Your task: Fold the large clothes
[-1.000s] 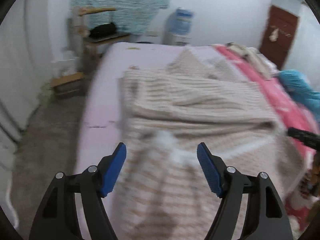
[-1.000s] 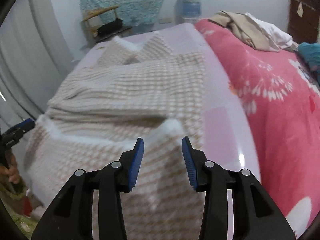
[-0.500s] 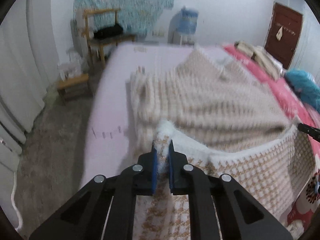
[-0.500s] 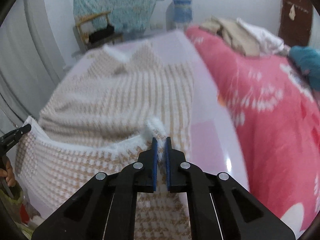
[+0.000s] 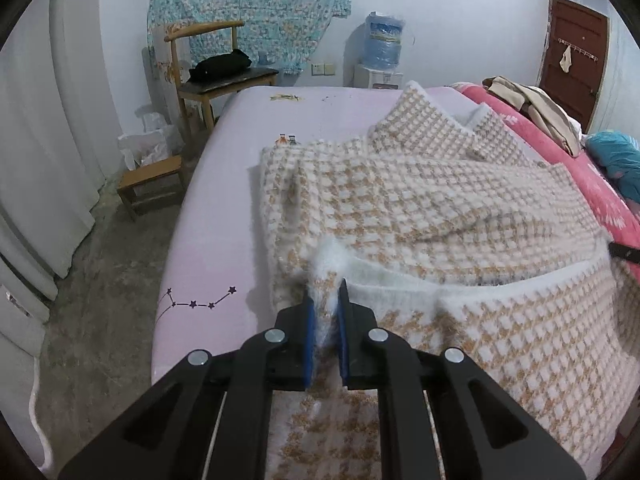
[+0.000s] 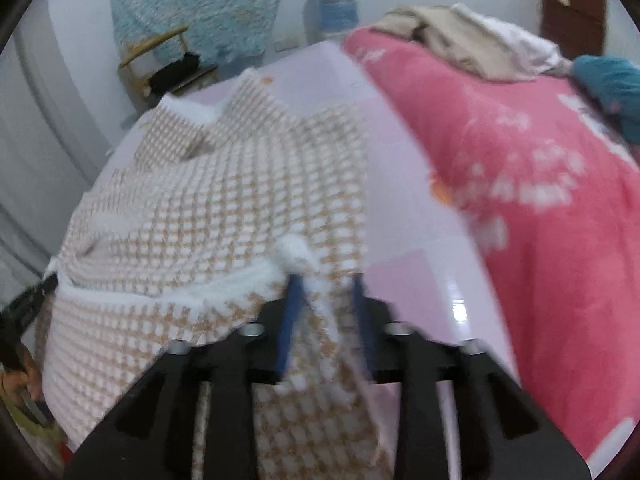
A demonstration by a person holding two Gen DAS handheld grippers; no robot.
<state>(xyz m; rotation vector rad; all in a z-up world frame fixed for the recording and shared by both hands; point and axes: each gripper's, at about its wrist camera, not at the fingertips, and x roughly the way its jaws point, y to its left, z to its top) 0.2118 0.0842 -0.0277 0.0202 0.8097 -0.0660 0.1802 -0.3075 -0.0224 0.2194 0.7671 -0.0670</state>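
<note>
A large fluffy beige-and-white houndstooth garment [image 5: 420, 200] lies on the lilac bed sheet [image 5: 224, 208], its near hem lifted. My left gripper [image 5: 325, 300] is shut on the hem's white-trimmed left corner. In the right wrist view the same garment [image 6: 224, 184] shows blurred. My right gripper [image 6: 326, 284] has its blue pads [image 6: 290, 308] a little apart, with the hem's right corner still lying between them. The right gripper's tip shows at the left wrist view's right edge [image 5: 624, 251].
A pink floral blanket [image 6: 532, 184] covers the bed's right side, with a beige clothes pile [image 6: 460, 40] and a teal item [image 6: 612, 84] on it. A wooden chair [image 5: 212, 76], a low stool [image 5: 152, 184] and a water dispenser [image 5: 382, 56] stand beyond the bed's left and far edges.
Both grippers closed on the hem corners and lifted the hem. Since half a second ago the right pads have parted somewhat; the left stays clamped.
</note>
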